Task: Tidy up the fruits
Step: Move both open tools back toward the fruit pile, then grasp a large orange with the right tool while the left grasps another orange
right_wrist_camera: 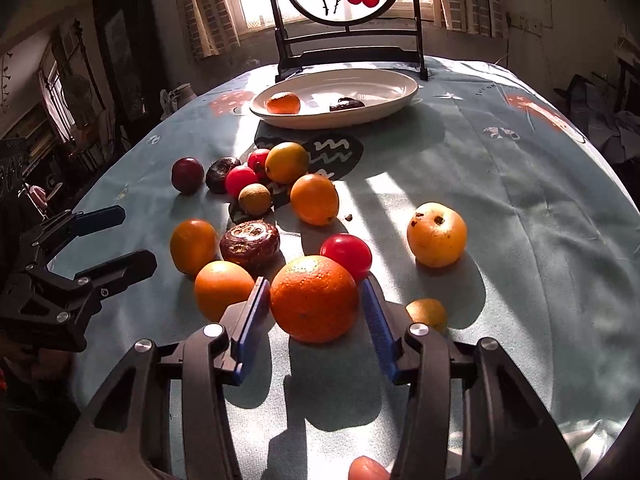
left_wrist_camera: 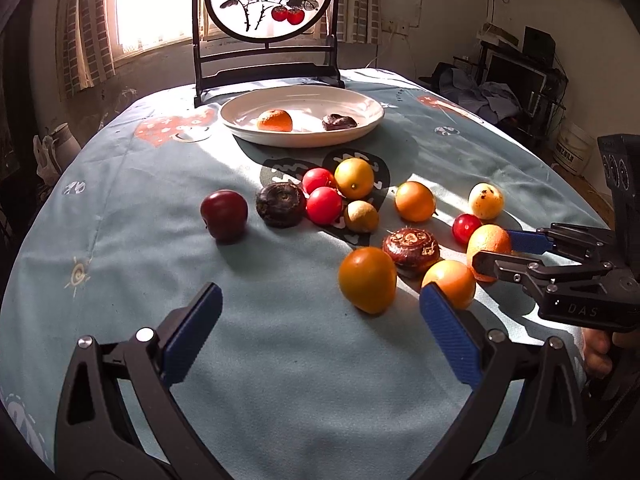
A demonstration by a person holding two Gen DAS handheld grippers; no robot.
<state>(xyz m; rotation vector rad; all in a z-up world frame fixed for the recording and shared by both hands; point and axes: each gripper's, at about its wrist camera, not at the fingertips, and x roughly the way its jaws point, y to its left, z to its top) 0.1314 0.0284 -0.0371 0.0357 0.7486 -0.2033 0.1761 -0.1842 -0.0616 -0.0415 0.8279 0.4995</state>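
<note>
Several loose fruits lie on the blue tablecloth (left_wrist_camera: 120, 264): oranges, red tomatoes, a dark plum (left_wrist_camera: 224, 214), brown bulbs and a spotted yellow pear (right_wrist_camera: 436, 234). My right gripper (right_wrist_camera: 315, 282) is shut on the large orange (right_wrist_camera: 314, 300), a blue pad touching each side; the fruit rests on the cloth. From the left wrist view the same gripper (left_wrist_camera: 494, 248) clamps that orange (left_wrist_camera: 486, 238) at the right. My left gripper (left_wrist_camera: 320, 298) stands open over bare cloth, just short of two oranges (left_wrist_camera: 367, 280). The white plate (left_wrist_camera: 300, 140) behind holds a small orange (left_wrist_camera: 275, 120) and a dark fruit (left_wrist_camera: 339, 122).
A black-framed painted screen (left_wrist_camera: 266, 20) stands behind the plate at the table's far edge. A small yellow fruit (right_wrist_camera: 427, 314) lies beside my right finger. A red tomato (right_wrist_camera: 347, 252) sits just behind the gripped orange. A person's hand (left_wrist_camera: 596, 354) shows under the right gripper.
</note>
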